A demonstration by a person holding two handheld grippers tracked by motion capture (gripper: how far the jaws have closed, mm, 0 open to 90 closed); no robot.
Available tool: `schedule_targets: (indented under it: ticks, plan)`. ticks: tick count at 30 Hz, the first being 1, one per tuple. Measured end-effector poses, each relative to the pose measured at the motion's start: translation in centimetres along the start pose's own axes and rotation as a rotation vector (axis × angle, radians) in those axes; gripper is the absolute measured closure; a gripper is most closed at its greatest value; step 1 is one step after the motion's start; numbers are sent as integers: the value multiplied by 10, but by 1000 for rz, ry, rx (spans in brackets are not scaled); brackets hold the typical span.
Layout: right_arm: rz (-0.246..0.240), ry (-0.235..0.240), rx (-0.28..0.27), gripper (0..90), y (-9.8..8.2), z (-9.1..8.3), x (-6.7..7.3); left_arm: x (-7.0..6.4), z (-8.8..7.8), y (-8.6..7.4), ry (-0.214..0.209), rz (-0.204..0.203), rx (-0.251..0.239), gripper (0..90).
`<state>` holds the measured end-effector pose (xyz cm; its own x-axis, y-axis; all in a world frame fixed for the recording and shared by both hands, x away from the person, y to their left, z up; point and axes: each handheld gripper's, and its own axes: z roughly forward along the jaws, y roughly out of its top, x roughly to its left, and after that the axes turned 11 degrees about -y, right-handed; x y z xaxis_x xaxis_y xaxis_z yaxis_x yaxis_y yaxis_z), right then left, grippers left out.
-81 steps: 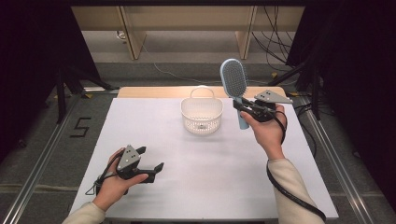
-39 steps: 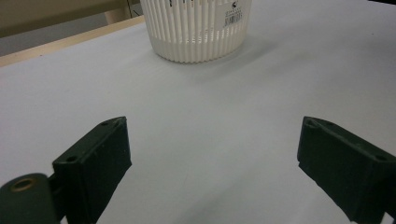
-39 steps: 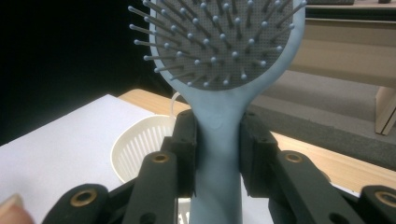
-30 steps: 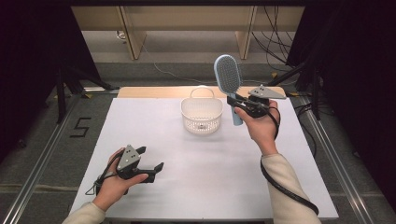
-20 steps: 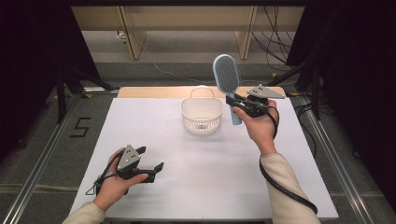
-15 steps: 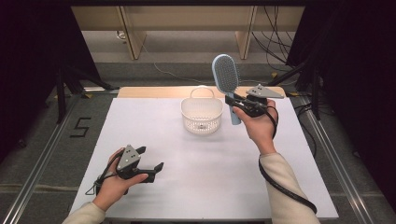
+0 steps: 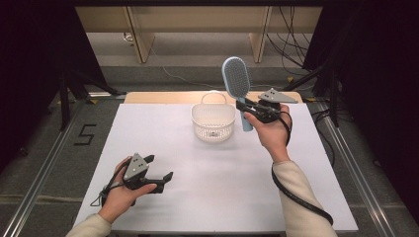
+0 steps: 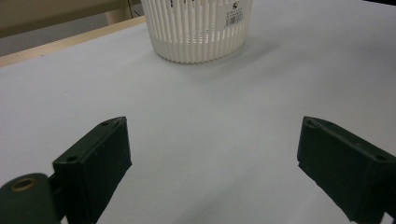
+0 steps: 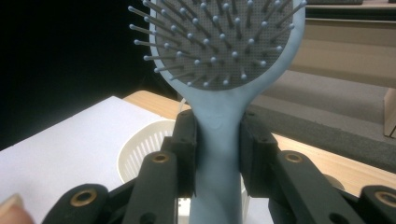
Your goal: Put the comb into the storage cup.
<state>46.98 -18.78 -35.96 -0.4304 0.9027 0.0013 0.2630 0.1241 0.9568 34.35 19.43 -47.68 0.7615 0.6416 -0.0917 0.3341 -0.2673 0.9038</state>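
A white table is seen from above, with a person's forearms reaching in from the near edge. Toward the far middle of the table a small white basket with slatted sides and a thin looped handle is set upright; a small dark label can be made out on its inside wall, and nothing else can be made out inside it. In the left gripper view the same basket is seen from low down, with a printed sticker near its rim. A light blue hairbrush is held in the air just to the right of the basket, slightly tilted, its oval bristled head uppermost and its handle pointing down toward the table. The brush is clamped by the right gripper, which is raised in the person's right hand. In the right gripper view the black jaws are pressed against both sides of the brush's handle, just below the grey bristle pad, with the basket's rim visible behind and below. The left gripper is rested low near the front left of the table, well apart from the basket. Its jaws are spread wide, with only bare table between them and nothing held.
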Motion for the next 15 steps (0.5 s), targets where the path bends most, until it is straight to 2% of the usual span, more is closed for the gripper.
schedule_targets:
  ticks: [15]
  plan:
    - [0, 5, 1, 710, 1, 4, 4, 0, 0, 0, 0, 2, 0, 92]
